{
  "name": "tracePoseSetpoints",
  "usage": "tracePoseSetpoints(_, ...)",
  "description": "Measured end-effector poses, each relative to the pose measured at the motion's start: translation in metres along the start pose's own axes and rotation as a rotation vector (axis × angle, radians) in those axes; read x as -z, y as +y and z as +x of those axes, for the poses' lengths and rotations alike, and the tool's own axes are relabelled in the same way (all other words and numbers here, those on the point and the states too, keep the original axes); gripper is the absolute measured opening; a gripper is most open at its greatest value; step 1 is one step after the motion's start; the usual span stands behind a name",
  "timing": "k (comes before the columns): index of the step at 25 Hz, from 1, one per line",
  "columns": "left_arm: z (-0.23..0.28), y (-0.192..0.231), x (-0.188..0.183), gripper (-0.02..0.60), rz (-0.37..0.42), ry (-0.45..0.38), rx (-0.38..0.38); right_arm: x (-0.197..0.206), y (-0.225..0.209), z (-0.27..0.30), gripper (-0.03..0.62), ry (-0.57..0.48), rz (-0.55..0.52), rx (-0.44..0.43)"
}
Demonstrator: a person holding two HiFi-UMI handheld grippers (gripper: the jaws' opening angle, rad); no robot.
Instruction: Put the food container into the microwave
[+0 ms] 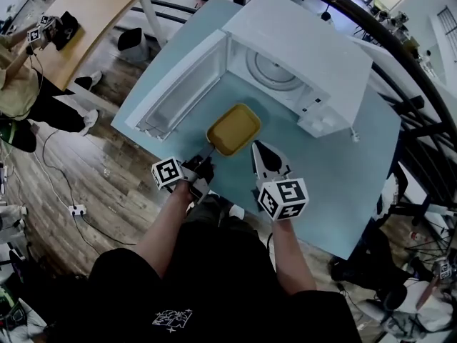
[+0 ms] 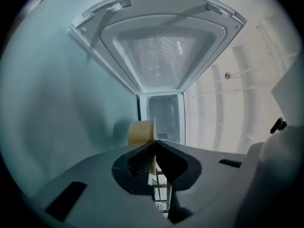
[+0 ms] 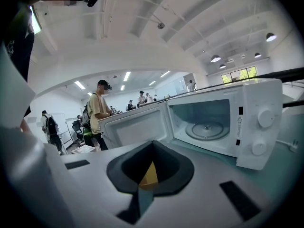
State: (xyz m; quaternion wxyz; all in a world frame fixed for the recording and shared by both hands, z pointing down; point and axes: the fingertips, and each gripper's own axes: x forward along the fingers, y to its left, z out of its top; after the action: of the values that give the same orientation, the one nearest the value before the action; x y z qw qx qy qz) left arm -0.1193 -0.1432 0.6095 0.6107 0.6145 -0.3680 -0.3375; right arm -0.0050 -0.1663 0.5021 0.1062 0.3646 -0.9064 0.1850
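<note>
A yellow food container lies on the light blue table, just in front of the white microwave. The microwave door is swung fully open to the left, showing the glass turntable. My left gripper is shut on the container's near left rim; in the left gripper view the thin yellow rim sits pinched between the jaws of the left gripper. My right gripper is shut, its tip beside the container's near right corner. The right gripper faces the microwave.
The open door spans the table's left part. A wooden table and a seated person are at far left. A dark railing runs behind the microwave. A power strip and cables lie on the floor.
</note>
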Motion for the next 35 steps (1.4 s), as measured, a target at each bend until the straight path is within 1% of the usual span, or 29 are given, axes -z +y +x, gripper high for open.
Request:
tracePoseSetpoints(8,0.034,-0.016,-0.007,0.025,0.026,0.036,0.026,-0.011,-0.013,0.003,0.006,-0.016,0.006,0.039)
tracePoseSetpoints(18,0.071,-0.016,-0.018,0.025,0.074,0.069,-0.026,-0.021,-0.033,0.007,0.006,-0.029,0.012,0.091)
tracePoseSetpoints(21,0.087,-0.025,-0.018,0.025,0.06,0.076,0.013,-0.022,-0.039,0.007,0.006,-0.032,0.017,0.108)
tracePoseSetpoints(25,0.102,-0.022,-0.022,0.025,0.072,0.095,-0.008,-0.024,-0.049,0.008,0.006,-0.034,0.024,0.134)
tracePoseSetpoints(28,0.113,-0.026,-0.025,0.025,0.063,0.101,0.016,-0.025,-0.056,0.008,0.006,-0.035,0.027,0.153)
tracePoseSetpoints(30,0.12,-0.026,-0.028,0.025,0.059,0.102,0.019,-0.027,-0.06,0.008,0.006,-0.037,0.03,0.166)
tracePoseSetpoints(35,0.138,-0.022,-0.035,0.025,0.07,0.118,0.001,-0.031,-0.072,0.01,0.006,-0.041,0.04,0.194)
